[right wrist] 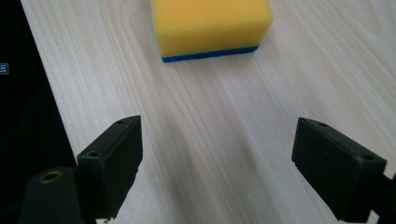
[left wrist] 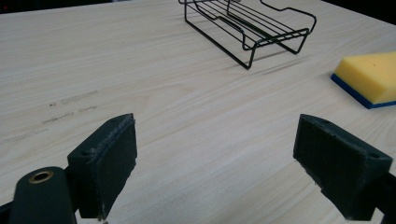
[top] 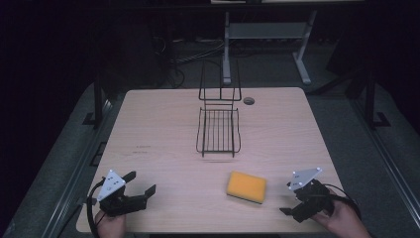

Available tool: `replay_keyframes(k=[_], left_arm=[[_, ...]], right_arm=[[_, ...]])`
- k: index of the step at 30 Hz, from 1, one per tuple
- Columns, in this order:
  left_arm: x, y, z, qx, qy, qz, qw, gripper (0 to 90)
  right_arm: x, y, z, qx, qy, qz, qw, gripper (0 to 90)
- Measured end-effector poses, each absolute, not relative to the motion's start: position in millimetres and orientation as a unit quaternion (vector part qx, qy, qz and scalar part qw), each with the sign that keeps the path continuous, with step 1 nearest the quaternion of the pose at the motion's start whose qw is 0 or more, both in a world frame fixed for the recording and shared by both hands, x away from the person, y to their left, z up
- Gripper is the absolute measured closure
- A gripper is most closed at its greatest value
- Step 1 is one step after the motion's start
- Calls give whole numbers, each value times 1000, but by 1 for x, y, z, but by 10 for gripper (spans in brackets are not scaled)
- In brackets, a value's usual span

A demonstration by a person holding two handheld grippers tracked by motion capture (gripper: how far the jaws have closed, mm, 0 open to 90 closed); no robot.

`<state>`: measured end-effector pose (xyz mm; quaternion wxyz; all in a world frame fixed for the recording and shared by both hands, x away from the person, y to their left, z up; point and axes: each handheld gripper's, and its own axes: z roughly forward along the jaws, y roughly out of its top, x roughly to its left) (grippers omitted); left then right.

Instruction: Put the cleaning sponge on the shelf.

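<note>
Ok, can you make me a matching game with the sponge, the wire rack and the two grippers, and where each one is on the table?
Things:
1. sponge
2. wire rack
3. left gripper
4. right gripper

Places:
A. near left corner of the table, fingers open
B. middle, towards the far edge
C. near right corner, fingers open
D. near edge, between the two grippers

Pairs: 1-D, 2-B, 3-A, 4-C

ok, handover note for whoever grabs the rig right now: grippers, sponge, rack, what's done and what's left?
Left gripper: open, holding nothing, near the table's front left edge.
Right gripper: open, holding nothing, at the front right, jaws pointed at the sponge.
Yellow sponge with blue underside: flat on the table, front right of centre, untouched.
Black wire rack: centre of the table, nothing in it.
Done: nothing yet.
Left: probably grasp the sponge with the right gripper and set it in the rack.
</note>
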<state>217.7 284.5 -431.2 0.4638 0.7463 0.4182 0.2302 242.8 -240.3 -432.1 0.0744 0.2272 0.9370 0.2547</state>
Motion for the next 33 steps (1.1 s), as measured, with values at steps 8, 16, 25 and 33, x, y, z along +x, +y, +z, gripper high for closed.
replay_keyframes(k=[8, 16, 25, 33], left_arm=[[218, 285, -431, 746, 418, 230, 465, 128], [218, 285, -431, 745, 418, 231, 466, 128], [217, 285, -430, 744, 418, 231, 467, 128], [216, 283, -430, 745, 415, 232, 467, 128]], right_arm=[[246, -233, -429, 215, 942, 248, 71, 161], [248, -227, -428, 208, 945, 245, 66, 161], [251, -217, -424, 197, 948, 240, 65, 161], [256, -208, -423, 184, 953, 234, 58, 161]])
